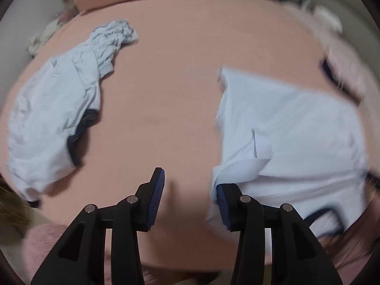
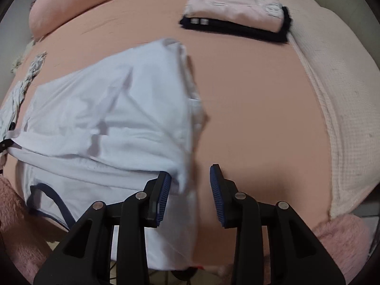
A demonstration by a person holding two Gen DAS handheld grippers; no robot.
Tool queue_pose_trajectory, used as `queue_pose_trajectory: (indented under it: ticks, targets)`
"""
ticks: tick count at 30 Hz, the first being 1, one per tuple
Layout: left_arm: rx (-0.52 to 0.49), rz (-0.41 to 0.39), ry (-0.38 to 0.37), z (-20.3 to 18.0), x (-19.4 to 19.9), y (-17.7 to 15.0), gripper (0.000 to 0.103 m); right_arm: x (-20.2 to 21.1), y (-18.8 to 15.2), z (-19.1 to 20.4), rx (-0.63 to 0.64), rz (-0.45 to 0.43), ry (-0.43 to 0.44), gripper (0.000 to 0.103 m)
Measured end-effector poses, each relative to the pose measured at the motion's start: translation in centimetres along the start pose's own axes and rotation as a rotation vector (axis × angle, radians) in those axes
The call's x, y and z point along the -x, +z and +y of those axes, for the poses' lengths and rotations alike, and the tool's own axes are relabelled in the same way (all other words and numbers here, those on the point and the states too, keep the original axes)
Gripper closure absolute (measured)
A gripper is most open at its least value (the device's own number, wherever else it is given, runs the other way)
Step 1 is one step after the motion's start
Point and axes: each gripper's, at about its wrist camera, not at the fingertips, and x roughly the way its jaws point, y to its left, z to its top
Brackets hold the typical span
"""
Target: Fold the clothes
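Note:
A white shirt with dark blue trim lies partly folded on the pink bed sheet; it also shows in the right wrist view. My left gripper is open just above the sheet, its right finger at the shirt's left edge. My right gripper is open with the shirt's right edge between its fingers. A second crumpled white garment lies at the left.
A folded stack of a pink garment on a black one sits at the far right of the bed. A pink pillow is at the head. A cream waffle blanket covers the right edge.

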Motion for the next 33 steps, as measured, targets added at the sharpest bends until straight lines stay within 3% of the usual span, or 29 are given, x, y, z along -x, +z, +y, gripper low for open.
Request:
queue_pose_trajectory:
  ticks: [1,4,7,10,11,12,14,15,16,20,24,28,31,33]
  targets:
    - [-0.032,0.020,-0.003,-0.4,0.0,-0.4,0.058,0.0,-0.3,-0.2,0.006,0.005,-0.006,0.064]
    - [-0.106,0.028,0.000,-1.7,1.0,-1.6,0.058,0.5,-0.9,-0.9,-0.026,0.013,0.037,0.063]
    - [-0.110,-0.008,-0.041,-2.2,1.3,-1.1,0.058,1.1,-0.8,0.0,-0.010,-0.015,0.089,0.063]
    - [-0.119,0.032,-0.065,-3.0,-0.6,-0.7,0.060,-0.1,-0.1,2.0,0.047,-0.014,0.114,0.061]
    - [-0.131,0.051,-0.058,-3.4,-1.3,-0.8,0.067,-0.7,0.0,2.4,0.064,-0.002,0.106,0.062]
    - [-0.124,0.054,-0.059,-3.5,-1.4,-0.7,0.087,-1.4,0.0,2.7,0.081,0.015,0.088,0.062]
    - [-0.113,0.022,-0.061,-3.5,-0.5,-0.6,0.092,-1.4,0.0,3.2,0.091,0.001,0.074,0.073]
    - [-0.108,-0.012,-0.063,-3.4,0.5,-0.4,0.094,-0.8,0.0,3.3,0.089,-0.019,0.073,0.087]
    - [-0.104,-0.045,-0.065,-3.3,1.4,-0.3,0.094,-0.1,0.0,3.3,0.090,-0.043,0.063,0.093]
    - [-0.089,-0.131,-0.089,-2.2,5.2,-0.5,0.094,2.4,-0.5,2.5,0.093,-0.114,0.043,0.095]
    - [-0.116,-0.145,-0.079,-2.0,6.0,-2.4,0.094,3.0,-1.6,1.0,0.034,-0.131,0.055,0.096]
    - [-0.092,-0.065,-0.085,-1.5,3.6,-4.5,0.094,3.2,-3.4,-0.9,-0.040,-0.133,0.072,0.096]
    - [-0.054,0.001,-0.093,-1.3,1.2,-5.2,0.093,1.5,-4.0,-1.3,-0.061,-0.079,0.090,0.096]
    - [-0.036,0.010,-0.093,-1.2,0.6,-5.3,0.091,1.2,-3.9,-1.4,-0.072,-0.077,0.094,0.096]
